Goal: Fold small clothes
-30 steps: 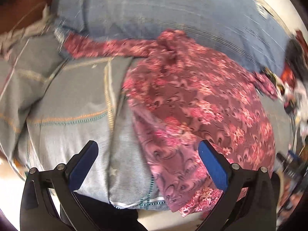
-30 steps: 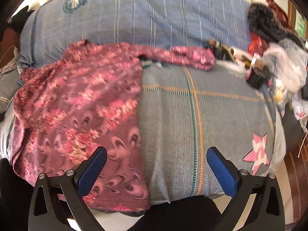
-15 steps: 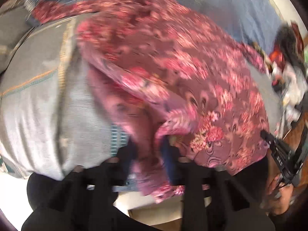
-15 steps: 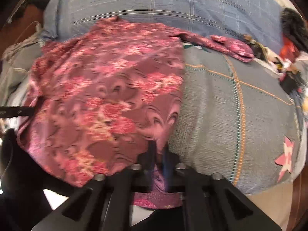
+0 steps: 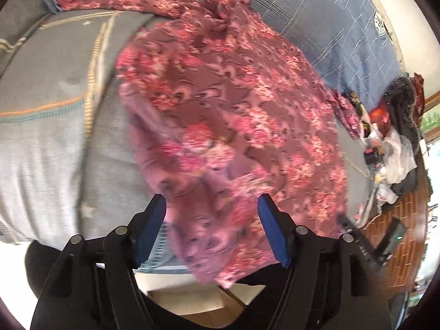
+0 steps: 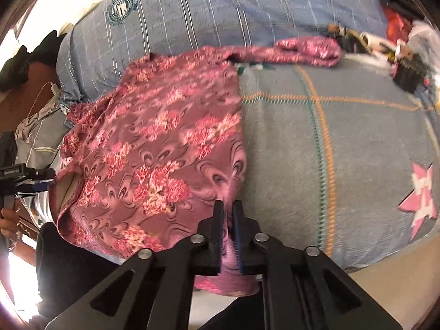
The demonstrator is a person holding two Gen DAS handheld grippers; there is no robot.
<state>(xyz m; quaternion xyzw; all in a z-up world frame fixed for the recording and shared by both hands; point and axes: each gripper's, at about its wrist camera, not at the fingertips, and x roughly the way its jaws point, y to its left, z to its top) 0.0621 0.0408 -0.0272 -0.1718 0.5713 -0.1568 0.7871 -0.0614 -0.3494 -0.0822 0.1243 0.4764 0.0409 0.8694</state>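
Note:
A maroon and pink floral garment [image 5: 236,104] lies spread on a grey bed cover [image 5: 41,137], one sleeve stretched to the far left. My left gripper [image 5: 211,211] is open, its blue pads either side of the garment's near hem, which hangs over the bed edge. In the right wrist view the same garment [image 6: 154,143] covers the left half of the bed and its other sleeve [image 6: 305,51] lies at the far edge. My right gripper [image 6: 227,206] is shut on the garment's near right corner. The left gripper [image 6: 24,178] shows at the far left edge.
A blue checked blanket [image 6: 220,8] lies behind the garment. Clutter of bags and small items [image 5: 390,143] sits at the bed's right end, also in the right wrist view [image 6: 398,52]. A pink star patch [image 6: 420,192] marks the cover [image 6: 357,151]. Brick floor [image 5: 407,220] lies beyond.
One second ago both grippers were open. Both shut on the garment's near hem half a second ago. Now the left gripper has opened and let go; the right stays shut on its corner.

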